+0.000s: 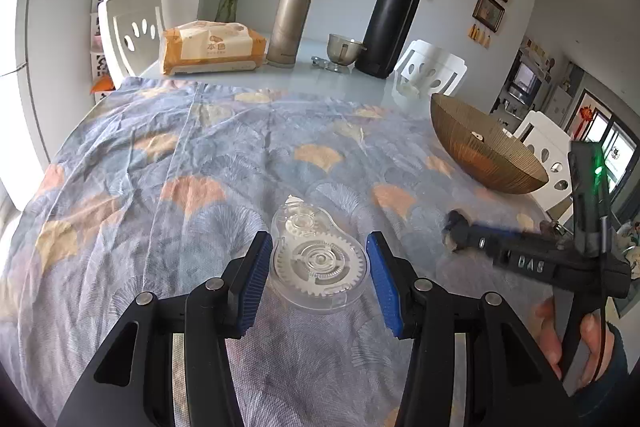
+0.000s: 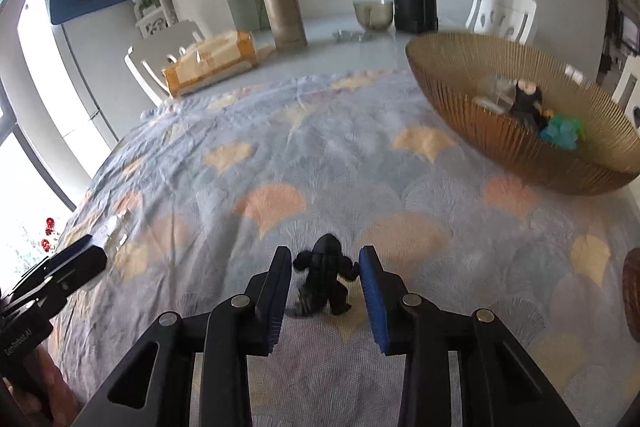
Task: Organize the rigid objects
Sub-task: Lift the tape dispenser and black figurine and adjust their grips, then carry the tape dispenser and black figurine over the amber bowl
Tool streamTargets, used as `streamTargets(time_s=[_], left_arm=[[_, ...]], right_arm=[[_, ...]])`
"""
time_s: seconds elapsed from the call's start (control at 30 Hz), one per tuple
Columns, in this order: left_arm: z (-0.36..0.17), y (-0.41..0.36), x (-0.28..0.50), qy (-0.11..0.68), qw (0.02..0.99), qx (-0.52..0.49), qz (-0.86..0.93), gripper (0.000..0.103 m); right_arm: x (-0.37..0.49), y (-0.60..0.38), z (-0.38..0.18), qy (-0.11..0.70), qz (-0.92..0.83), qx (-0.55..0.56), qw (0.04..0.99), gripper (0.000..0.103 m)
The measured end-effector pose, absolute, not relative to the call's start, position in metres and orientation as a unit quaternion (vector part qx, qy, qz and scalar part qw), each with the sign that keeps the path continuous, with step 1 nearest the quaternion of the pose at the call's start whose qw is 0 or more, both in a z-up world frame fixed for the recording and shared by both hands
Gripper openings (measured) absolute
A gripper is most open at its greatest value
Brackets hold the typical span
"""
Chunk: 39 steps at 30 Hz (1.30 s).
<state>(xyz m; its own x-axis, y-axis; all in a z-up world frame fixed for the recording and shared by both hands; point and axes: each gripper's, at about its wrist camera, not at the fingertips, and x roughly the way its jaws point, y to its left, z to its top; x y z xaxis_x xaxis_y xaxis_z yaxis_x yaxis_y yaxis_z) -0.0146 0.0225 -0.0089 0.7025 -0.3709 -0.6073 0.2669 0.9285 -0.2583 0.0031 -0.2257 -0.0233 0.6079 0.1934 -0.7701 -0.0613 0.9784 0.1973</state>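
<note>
The clear plastic teardrop-shaped correction-tape dispenser (image 1: 318, 261) lies flat on the surface (image 1: 168, 163), which is covered by a blue-grey cloth with a fan-leaf pattern. It sits directly between the blue-padded fingers of the left gripper (image 1: 320, 279), its long axis pointing away from the camera with the narrow tip at the far end. The jaws are part-way open; the left pad looks to touch the shell while the right pad stands just clear, so I judge it not yet gripped.

The small black four-legged toy figure (image 2: 324, 277) stands between the fingers of the right gripper (image 2: 325, 293), its body running away from the camera. Those jaws are narrow, and the right pad appears to touch a limb, though motion blur leaves it uncertain whether the left pad presses as well.

The ribbed golden-brown bowl (image 2: 480, 131) lies ahead and to the right of both grippers, nearer the right one (it already holds a dark item and something turquoise). The cloth between the toy and the bowl is bare; the tissue pack, flasks and metal cup stand well beyond.
</note>
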Motion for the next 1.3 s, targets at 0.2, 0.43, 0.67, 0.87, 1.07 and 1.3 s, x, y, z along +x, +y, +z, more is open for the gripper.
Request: streamTargets(time_s=[0.2,0.43,0.67,0.87,1.07,1.3], left_arm=[[-0.007,0.022,-0.017,0.339,0.920,-0.074,-0.183,0.046],[-0.008,0.023,-0.016,0.341,0.918,-0.077,-0.186,0.046],[-0.010,0.020,-0.013,0.350,0.915,-0.070,-0.186,0.046],[-0.011,0.017,-0.013,0.355,0.916,-0.061,-0.175,0.046],[-0.002,0.011,-0.016,0.353,0.922,-0.054,-0.148,0.046],[0.065,-0.020,-0.012,0.301,0.929,-0.065,-0.203,0.046]], right_arm=[[-0.017,-0.243,-0.027,0.453,0.098,0.102,0.880,0.064],[0.001,-0.218,-0.023,0.473,0.110,0.067,0.871,0.063],[0.006,-0.189,-0.028,0.438,0.097,0.025,0.893,0.034],[-0.004,-0.191,-0.016,0.400,0.080,0.017,0.913,0.034],[-0.011,-0.228,0.005,0.372,0.060,0.083,0.923,0.034],[-0.032,-0.273,0.071,0.287,0.018,0.103,0.952,0.034]])
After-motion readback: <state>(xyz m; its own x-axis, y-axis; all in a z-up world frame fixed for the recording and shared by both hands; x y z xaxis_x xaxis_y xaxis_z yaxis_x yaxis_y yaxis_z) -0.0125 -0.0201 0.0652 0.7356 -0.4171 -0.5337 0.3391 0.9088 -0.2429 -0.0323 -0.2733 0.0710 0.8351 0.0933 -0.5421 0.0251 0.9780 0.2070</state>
